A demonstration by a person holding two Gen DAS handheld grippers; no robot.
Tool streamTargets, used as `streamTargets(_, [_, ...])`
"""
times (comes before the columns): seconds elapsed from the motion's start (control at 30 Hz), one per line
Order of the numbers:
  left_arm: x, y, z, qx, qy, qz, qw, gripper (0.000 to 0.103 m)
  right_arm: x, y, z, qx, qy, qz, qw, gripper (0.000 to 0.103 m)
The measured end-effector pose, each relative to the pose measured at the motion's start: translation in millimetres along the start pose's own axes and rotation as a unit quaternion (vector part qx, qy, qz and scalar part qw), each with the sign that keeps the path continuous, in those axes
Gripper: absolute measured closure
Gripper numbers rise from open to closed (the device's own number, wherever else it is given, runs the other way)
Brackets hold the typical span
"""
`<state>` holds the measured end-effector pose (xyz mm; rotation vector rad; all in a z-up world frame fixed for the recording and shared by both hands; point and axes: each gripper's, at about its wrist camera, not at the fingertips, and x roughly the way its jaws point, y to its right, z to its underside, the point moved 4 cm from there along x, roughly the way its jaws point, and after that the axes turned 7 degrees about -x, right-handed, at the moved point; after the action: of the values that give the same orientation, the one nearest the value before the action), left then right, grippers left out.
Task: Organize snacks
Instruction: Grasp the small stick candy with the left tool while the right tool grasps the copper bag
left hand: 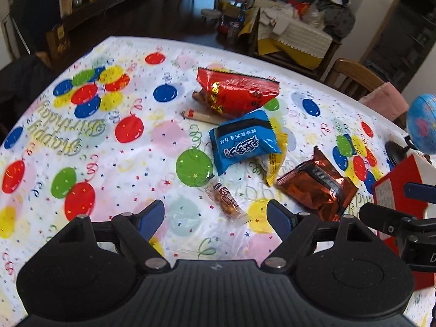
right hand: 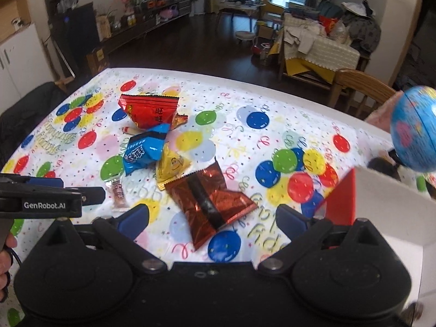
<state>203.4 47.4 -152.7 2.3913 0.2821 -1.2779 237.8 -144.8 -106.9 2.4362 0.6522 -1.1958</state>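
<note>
We've got both claws over the table [left hand: 81, 147]: the left claw [left hand: 215, 215] spread wide and empty above the small clear-wrapped snack [left hand: 226, 200], the right claw [right hand: 212, 218] wide and empty over the copper foil packet [right hand: 211, 199]. Beyond that packet lie the yellow packet [right hand: 171, 167], blue packet [right hand: 145, 150] and red packet [right hand: 148, 110].

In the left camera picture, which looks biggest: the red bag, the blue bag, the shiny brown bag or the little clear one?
1. red bag
2. shiny brown bag, nearly the same; it lies closer to the camera, so unsure
3. blue bag
4. little clear packet, clearly smallest
</note>
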Motion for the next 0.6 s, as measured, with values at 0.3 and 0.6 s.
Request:
streamTargets(0.3, [27.8,2.1,-5.7,-0.021,-0.020,-0.006,0.9996,0.022,42.2,2.3,-15.1,-0.025,-0.033,-0.023,0.999,0.004])
streamTargets(0.6, [41.5,10.1,-3.8,-0.017,-0.029,-0.011,0.9994,0.046,71.2,-4.9,-15.3,-0.074,-0.053,-0.017,0.996,0.005])
